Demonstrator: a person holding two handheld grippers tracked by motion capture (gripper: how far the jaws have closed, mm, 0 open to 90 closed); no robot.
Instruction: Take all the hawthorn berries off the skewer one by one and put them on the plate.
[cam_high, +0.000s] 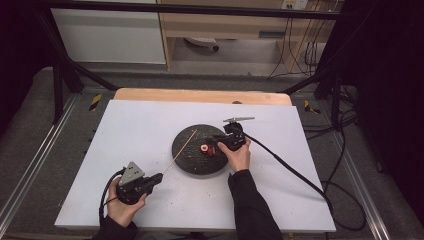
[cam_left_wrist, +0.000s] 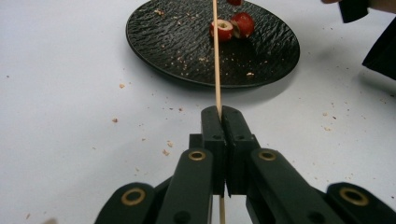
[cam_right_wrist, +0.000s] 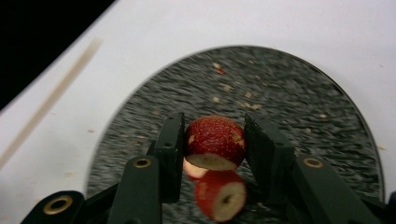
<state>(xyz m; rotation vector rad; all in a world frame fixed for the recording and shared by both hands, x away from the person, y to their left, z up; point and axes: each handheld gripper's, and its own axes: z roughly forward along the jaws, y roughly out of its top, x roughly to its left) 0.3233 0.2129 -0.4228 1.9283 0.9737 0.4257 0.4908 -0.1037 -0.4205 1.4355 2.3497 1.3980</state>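
We see a white surface (cam_high: 150, 130) with a round black textured plate (cam_high: 190, 155) near its middle. The left gripper (cam_high: 159, 178) sits at the near left, its jaws clamped together on the near end of a thin wooden skewer (cam_left_wrist: 216, 65); the stick runs from the jaws far and to the right, reaching over the plate. The right gripper (cam_right_wrist: 212, 140) is over the right part of the plate, held from the near side by the right hand (cam_high: 240, 156). Its jaws are closed against both sides of a red cored fruit piece (cam_right_wrist: 215, 141), pale where it is cut. Two more red fruit pieces (cam_left_wrist: 233, 25) lie on the plate, just below and touching the held one. Small pale crumbs (cam_left_wrist: 166, 148) dot the plate and the surface near the left gripper.
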